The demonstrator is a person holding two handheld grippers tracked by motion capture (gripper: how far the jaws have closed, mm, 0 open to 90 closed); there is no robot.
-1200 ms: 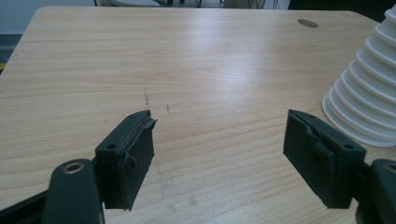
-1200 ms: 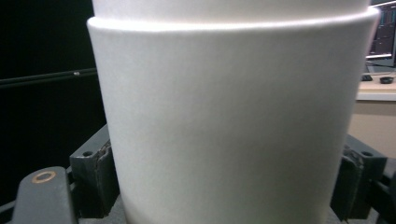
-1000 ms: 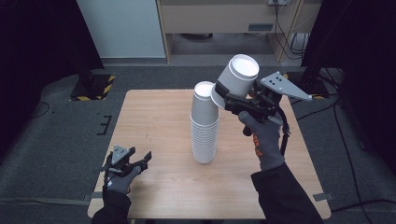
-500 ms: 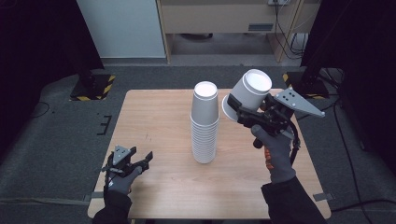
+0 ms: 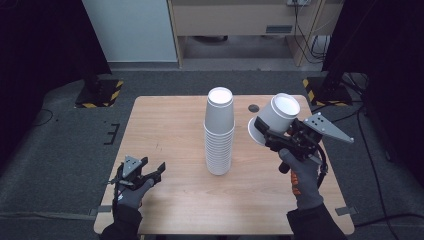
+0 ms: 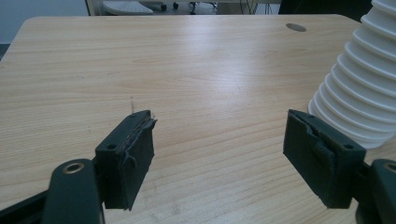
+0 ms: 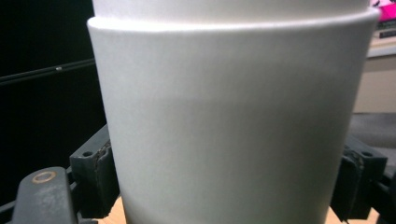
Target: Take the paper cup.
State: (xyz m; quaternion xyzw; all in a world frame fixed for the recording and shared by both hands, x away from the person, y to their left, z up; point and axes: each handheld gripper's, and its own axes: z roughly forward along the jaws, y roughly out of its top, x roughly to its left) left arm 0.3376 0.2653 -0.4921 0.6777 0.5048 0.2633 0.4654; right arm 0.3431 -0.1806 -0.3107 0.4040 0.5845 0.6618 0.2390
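A tall stack of white paper cups [image 5: 219, 131] stands upside down in the middle of the wooden table [image 5: 165, 130]; its ribbed lower part [image 6: 359, 88] is at the right edge of the left gripper view. My right gripper [image 5: 272, 136] is shut on a single white cup [image 5: 276, 117], held tilted in the air right of the stack, its flat bottom up and away. That cup [image 7: 233, 116] sits between the two black pads [image 7: 95, 175]. My left gripper [image 5: 142, 172] rests low over the table's front left, open, its pads [image 6: 128, 156] wide apart and holding nothing.
A small dark round hole [image 5: 254, 108] marks the tabletop behind the held cup, also visible as a hole [image 6: 296, 27] in the left gripper view. Yellow-and-black striped stand feet [image 5: 100, 92] sit on the grey floor beyond the table. A light cabinet [image 5: 235, 20] stands at the back.
My right gripper has carried the single cup rightward and lower, away from the top of the stack. The left gripper has stayed where it was.
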